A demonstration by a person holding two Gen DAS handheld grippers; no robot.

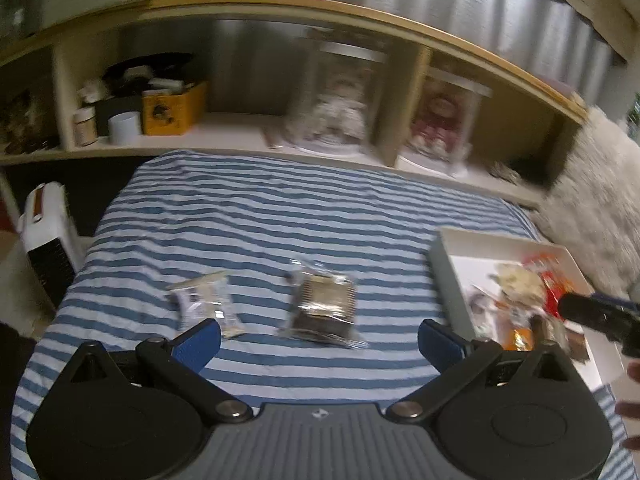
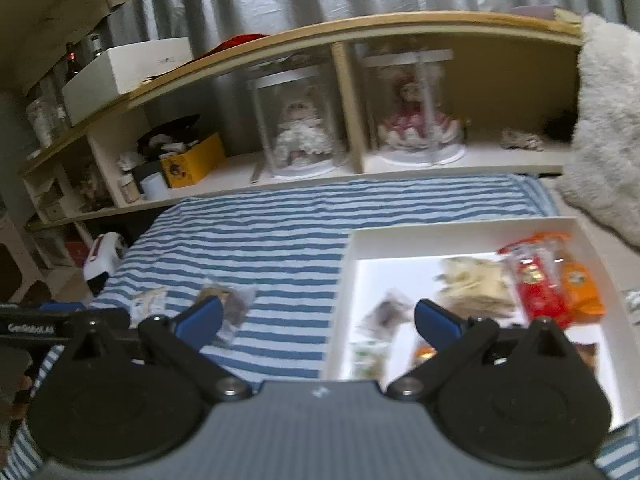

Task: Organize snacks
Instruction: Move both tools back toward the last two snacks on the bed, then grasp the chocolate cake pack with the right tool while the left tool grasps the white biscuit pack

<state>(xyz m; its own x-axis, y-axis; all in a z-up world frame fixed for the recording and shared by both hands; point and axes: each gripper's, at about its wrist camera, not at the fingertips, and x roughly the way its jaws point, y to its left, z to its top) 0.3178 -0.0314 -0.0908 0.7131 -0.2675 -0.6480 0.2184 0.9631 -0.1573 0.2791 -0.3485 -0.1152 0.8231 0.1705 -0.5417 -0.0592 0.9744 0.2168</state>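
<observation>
Two snack packets lie on the blue-striped cloth (image 1: 280,216): a clear pack of dark wafers (image 1: 322,308) in the middle and a white packet (image 1: 208,302) to its left. My left gripper (image 1: 318,340) hovers open just in front of them, nothing between its fingers. At the right stands a white tray (image 1: 444,280) (image 2: 352,248) holding several snacks, among them a red packet (image 2: 536,284) and an orange one (image 2: 580,288). My right gripper (image 2: 318,316) is open and empty above the tray's left wall. The two loose packets (image 2: 228,304) show blurred at its left.
A wooden shelf (image 2: 348,64) runs along the back with two dolls in clear domes (image 2: 300,124), a yellow box (image 2: 192,160) and jars. A white fluffy cushion (image 2: 604,128) lies at the right. A white appliance (image 1: 44,236) stands off the left edge.
</observation>
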